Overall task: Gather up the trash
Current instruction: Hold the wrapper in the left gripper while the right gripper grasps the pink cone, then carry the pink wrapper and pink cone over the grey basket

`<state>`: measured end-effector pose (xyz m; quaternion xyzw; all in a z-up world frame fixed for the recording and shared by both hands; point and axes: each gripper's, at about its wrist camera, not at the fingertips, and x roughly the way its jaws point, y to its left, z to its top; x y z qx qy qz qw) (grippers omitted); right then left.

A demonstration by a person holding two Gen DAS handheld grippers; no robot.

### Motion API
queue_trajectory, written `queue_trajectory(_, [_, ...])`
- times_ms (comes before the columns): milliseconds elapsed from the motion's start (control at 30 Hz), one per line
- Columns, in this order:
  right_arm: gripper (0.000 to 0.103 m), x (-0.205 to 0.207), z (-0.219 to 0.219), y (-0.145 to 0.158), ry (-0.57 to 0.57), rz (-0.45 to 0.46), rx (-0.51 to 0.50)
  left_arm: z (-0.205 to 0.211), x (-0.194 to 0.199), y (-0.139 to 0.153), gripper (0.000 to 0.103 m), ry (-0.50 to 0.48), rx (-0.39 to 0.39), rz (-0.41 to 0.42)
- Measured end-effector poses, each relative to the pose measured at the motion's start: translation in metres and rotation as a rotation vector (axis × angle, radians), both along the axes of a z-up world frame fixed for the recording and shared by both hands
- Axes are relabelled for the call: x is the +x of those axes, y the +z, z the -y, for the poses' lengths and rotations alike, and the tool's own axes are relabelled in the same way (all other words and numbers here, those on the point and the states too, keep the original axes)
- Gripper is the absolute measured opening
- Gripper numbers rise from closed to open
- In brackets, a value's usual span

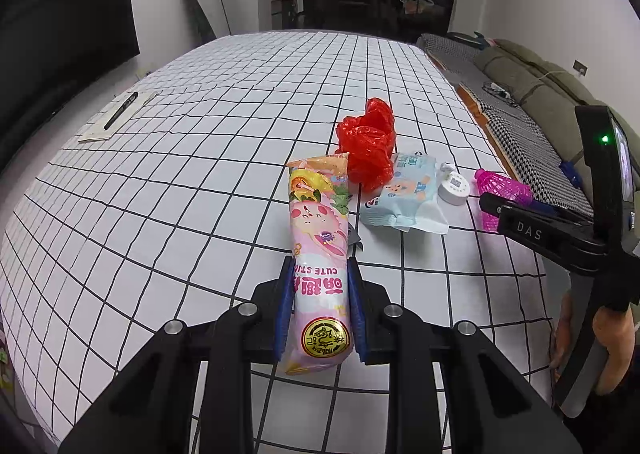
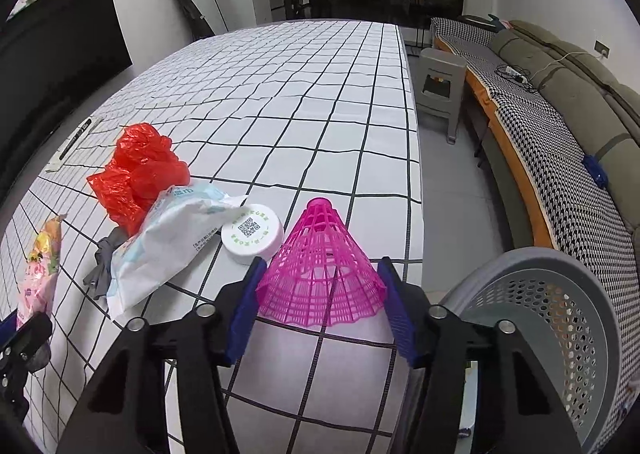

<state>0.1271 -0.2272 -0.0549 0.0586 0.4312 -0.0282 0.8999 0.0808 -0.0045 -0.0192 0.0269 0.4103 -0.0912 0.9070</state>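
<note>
The left claw (image 1: 320, 302) is clamped narrow on a pink snack wrapper (image 1: 318, 254), its 2 blue pads pressed to the wrapper's sides, the pack jutting forward above the checked table (image 1: 200, 194). The right claw (image 2: 320, 302) stands half wide around a pink shuttlecock (image 2: 320, 266); both pads sit at the skirt's rim and seem to touch it, though a firm grip is hard to judge. Just beyond lie a white round tin (image 2: 252, 232), a pale wipes pack (image 2: 168, 250) and a crumpled red bag (image 2: 138, 178), bunched together. A grey perforated basket (image 2: 560, 318) stands off the table's right edge. A pen (image 1: 121, 110) lies far left.
</note>
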Motion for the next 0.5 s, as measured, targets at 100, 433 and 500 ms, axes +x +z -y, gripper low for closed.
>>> queue_trajectory(100, [0.048, -0.007, 0.002, 0.004, 0.000, 0.010, 0.022, 0.004, -0.003, 0.000, 0.025, -0.013, -0.005, 0.000])
queue_trajectory(433, [0.048, -0.057, 0.012, 0.016, -0.041, 0.045, 0.065, 0.023, -0.019, 0.005, 0.025, -0.083, -0.014, 0.013])
queue_trajectory(500, [0.048, -0.071, 0.016, 0.019, -0.052, 0.049, 0.076, 0.028, -0.022, 0.006, 0.025, -0.100, -0.016, 0.014])
